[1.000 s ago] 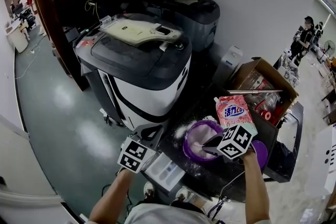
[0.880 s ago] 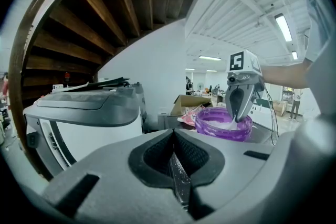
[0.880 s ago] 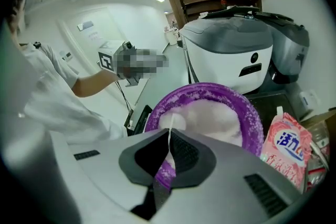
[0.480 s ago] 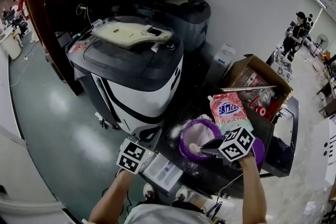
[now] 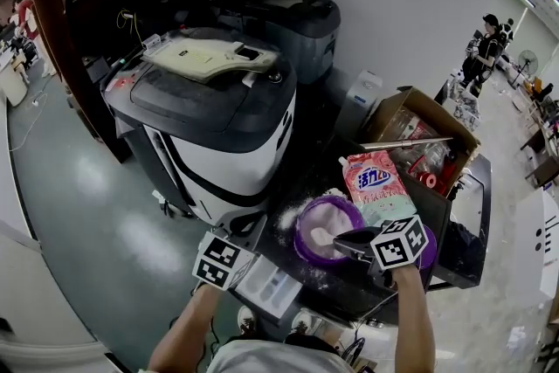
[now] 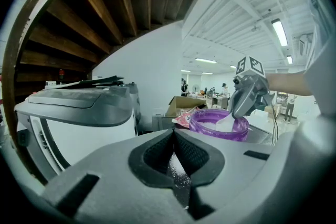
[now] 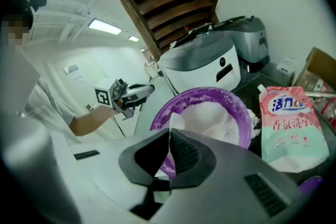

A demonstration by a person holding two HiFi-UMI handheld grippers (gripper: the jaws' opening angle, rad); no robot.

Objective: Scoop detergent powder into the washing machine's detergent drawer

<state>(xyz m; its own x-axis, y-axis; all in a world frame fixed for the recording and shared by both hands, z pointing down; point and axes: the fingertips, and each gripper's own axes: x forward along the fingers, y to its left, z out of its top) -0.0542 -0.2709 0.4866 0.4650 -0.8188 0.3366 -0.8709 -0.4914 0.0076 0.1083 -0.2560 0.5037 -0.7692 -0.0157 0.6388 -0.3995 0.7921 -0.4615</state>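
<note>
A purple bowl (image 5: 323,227) of white detergent powder sits on a dark table, with a pink detergent bag (image 5: 376,186) just behind it. My right gripper (image 5: 343,242) is shut on the handle of a white spoon (image 5: 321,236), whose tip lies in the powder. In the right gripper view the spoon (image 7: 176,123) shows edge-on over the bowl (image 7: 215,113). My left gripper (image 5: 251,233) hangs left of the bowl, jaws shut and dusted with powder. A white detergent drawer (image 5: 272,286) lies below it. The washing machine (image 5: 218,113) stands farther left.
An open cardboard box (image 5: 419,140) with bottles stands behind the bag. A second dark machine (image 5: 279,22) is at the back by the wall. Spilled powder (image 5: 288,218) dots the table. A person (image 5: 482,44) stands far right. Wooden stairs (image 6: 105,13) rise overhead.
The head view has drifted, so everything sits a little lower left. The right gripper and spoon stay in the bowl, and the left gripper keeps its place by the drawer.
</note>
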